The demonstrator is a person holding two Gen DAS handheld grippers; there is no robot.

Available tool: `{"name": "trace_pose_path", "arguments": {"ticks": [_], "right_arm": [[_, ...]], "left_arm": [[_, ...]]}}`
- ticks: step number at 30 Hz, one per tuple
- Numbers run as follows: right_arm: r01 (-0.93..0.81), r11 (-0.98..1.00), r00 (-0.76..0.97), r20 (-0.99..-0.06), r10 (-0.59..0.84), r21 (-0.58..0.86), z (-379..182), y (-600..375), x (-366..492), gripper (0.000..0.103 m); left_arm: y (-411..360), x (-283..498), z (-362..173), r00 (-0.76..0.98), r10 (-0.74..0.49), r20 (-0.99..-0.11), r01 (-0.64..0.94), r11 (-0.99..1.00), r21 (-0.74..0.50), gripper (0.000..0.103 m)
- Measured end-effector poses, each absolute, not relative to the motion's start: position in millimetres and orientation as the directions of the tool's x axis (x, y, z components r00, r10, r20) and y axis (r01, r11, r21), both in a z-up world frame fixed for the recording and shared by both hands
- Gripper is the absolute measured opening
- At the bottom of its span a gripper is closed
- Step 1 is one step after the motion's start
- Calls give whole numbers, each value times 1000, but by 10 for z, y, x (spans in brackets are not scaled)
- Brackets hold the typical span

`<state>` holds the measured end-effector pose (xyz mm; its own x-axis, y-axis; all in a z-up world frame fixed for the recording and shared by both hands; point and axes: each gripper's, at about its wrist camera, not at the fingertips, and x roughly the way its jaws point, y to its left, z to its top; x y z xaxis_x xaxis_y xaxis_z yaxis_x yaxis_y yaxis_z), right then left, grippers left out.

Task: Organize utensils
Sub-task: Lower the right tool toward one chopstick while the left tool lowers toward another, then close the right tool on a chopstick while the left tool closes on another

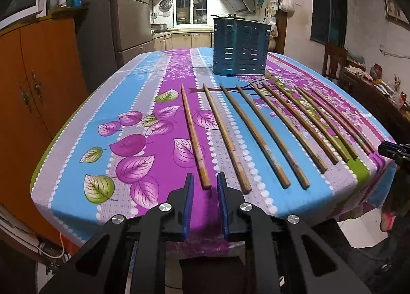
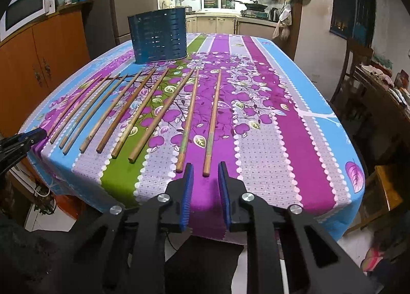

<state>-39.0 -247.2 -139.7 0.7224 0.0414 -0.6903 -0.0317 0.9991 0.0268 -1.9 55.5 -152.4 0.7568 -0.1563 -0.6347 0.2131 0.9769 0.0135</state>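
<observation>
Several wooden chopsticks lie side by side on the flowered tablecloth. A blue slotted utensil holder stands upright behind them; it also shows in the right wrist view. My left gripper is open and empty, its jaws either side of the near end of the leftmost chopstick, just short of it. My right gripper is open and empty, in line with the near end of the rightmost chopstick. Each gripper shows at the edge of the other's view: the right one, the left one.
The table stands in a kitchen. An orange cabinet with a microwave on top stands to the left. A cluttered side table and a wooden chair stand to the right.
</observation>
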Motion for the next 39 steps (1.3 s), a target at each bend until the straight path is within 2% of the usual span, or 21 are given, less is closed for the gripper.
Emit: {"name": "trace_pose_path", "arguments": {"ticks": [10, 15, 27, 29, 39], "right_arm": [[-31, 999, 721, -692, 37, 21, -1491, -2450, -329, 18], [-25, 999, 721, -691, 42, 35, -1519, -2468, -300, 13], [-6, 998, 732, -680, 48, 63, -1531, -2501, -241, 12], [1, 997, 735, -677, 50, 74, -1534, -2508, -239, 5], [26, 996, 755, -655, 38, 87, -1555, -2512, -279, 5]], "left_arm": [[484, 45, -1589, 765, -150, -627, 217, 976, 31, 20], [461, 56, -1603, 775, -140, -617, 210, 977, 42, 20], [471, 56, -1627, 793, -138, -593, 198, 979, 37, 20], [470, 42, -1632, 797, -136, -589, 196, 980, 39, 20], [463, -38, -1647, 811, -124, -572, 184, 982, 48, 20]]}}
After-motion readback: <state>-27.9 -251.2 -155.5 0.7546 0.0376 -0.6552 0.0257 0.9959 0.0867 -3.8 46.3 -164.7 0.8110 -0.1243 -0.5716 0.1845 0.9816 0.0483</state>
